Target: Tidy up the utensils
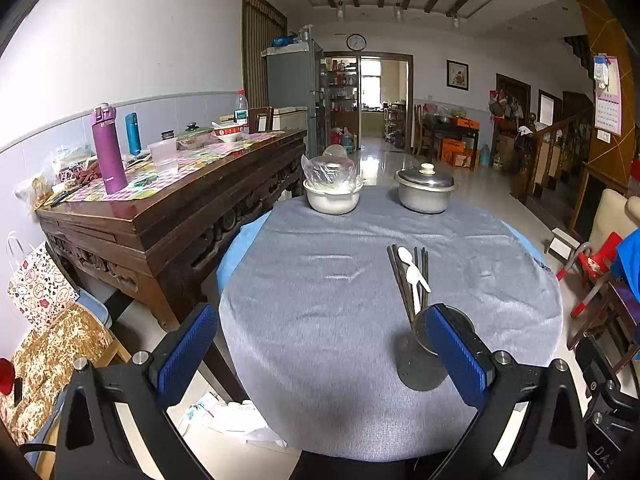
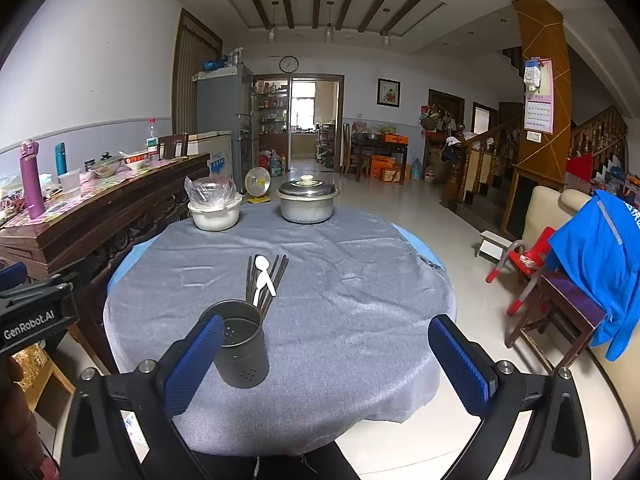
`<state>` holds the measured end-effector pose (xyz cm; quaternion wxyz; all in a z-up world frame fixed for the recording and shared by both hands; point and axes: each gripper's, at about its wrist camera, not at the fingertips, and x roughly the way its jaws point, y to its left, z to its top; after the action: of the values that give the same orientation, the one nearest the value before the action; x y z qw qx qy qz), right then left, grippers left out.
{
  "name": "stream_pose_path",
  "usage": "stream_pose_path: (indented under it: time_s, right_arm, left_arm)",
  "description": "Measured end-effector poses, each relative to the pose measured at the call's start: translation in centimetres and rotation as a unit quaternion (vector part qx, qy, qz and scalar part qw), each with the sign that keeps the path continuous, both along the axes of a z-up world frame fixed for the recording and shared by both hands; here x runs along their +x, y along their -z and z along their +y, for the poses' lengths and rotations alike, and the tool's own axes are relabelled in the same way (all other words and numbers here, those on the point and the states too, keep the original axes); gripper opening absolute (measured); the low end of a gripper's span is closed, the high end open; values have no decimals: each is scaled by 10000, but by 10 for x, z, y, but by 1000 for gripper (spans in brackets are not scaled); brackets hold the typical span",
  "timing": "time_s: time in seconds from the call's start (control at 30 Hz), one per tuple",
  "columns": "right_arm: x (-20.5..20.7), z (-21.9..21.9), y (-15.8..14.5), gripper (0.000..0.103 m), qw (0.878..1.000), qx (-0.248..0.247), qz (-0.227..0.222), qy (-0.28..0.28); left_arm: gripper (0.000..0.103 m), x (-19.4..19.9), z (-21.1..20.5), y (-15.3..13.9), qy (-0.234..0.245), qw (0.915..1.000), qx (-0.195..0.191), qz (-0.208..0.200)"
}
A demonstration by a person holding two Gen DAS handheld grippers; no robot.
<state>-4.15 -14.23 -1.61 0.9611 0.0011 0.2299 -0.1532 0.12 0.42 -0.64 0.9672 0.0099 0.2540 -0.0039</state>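
Observation:
A dark metal utensil holder (image 2: 240, 344) stands upright and empty on the grey tablecloth (image 2: 340, 280). Behind it lie several dark chopsticks (image 2: 276, 276) with two white plastic spoons (image 2: 264, 276) on top. In the left wrist view the holder (image 1: 420, 356) is partly hidden behind my right finger, with the chopsticks (image 1: 404, 280) and spoons (image 1: 414, 276) beyond. My left gripper (image 1: 324, 352) is open and empty above the near table edge. My right gripper (image 2: 328, 360) is open and empty, its left finger just beside the holder.
A white basin with a plastic bag (image 2: 214, 210) and a lidded metal pot (image 2: 307, 200) stand at the table's far edge. A dark wooden sideboard (image 1: 168, 216) with bottles stands left. Chairs (image 2: 560, 304) stand at the right.

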Motion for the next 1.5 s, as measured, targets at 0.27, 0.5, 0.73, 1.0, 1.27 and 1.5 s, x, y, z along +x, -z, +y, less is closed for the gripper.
stream_pose_path:
  time_s: [0.27, 0.5, 0.73, 1.0, 1.27, 1.5]
  right_arm:
    - [2, 0, 1, 103, 10000, 35, 42, -37]
    - [20, -12, 0, 103, 9988, 308, 113, -363]
    - [75, -54, -3, 103, 9888, 984, 262, -1091]
    - [218, -78, 33, 98, 9653, 1494, 960, -1913]
    - [377, -76, 99, 59, 9270, 1924, 1973, -2543]
    - [465, -59, 156, 53, 9031, 2051, 2629, -2707]
  left_arm:
    - [103, 4, -1, 4, -14, 9999, -74, 148]
    - [103, 33, 3, 0, 7, 9989, -330, 333]
    - [103, 103, 11, 18, 171, 9937, -613, 920]
    - [103, 197, 7, 64, 206, 9853, -535, 1611]
    - [82, 263, 0, 109, 506, 9759, -121, 2117]
    - [80, 284, 1, 128, 731, 9723, -458, 2174]
